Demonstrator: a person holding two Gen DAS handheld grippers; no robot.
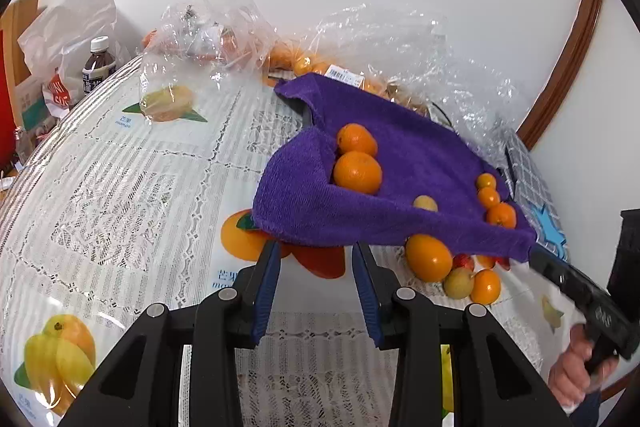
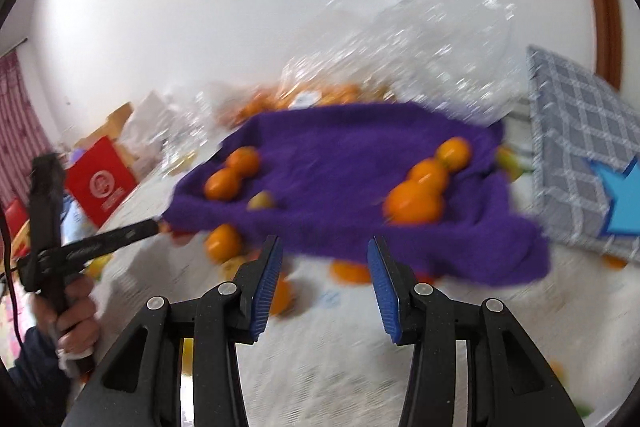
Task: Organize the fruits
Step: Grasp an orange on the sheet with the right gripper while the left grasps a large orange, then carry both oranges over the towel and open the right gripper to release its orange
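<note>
A purple towel (image 1: 404, 183) hangs lifted above the table, with several oranges (image 1: 357, 172) and a small yellow-green fruit (image 1: 425, 203) lying in its sag. My left gripper (image 1: 316, 251) stands at the towel's near edge with its jaws apart. My right gripper (image 1: 534, 247) reaches the towel's right corner in the left wrist view; whether it pinches the corner is hidden. In the blurred right wrist view the right gripper (image 2: 325, 247) shows its jaws apart under the towel (image 2: 360, 195), and the left gripper (image 2: 162, 225) meets the towel's left corner. More fruit (image 1: 429, 257) lies on the table below the towel.
A lace tablecloth with fruit prints (image 1: 120, 187) covers the table. Clear plastic bags with oranges (image 1: 296, 59) lie at the back. A dark bottle (image 1: 98, 67) and white bags stand at far left. A checked cushion (image 2: 580, 155) with a blue star leans at right. A red box (image 2: 100, 183) stands at left.
</note>
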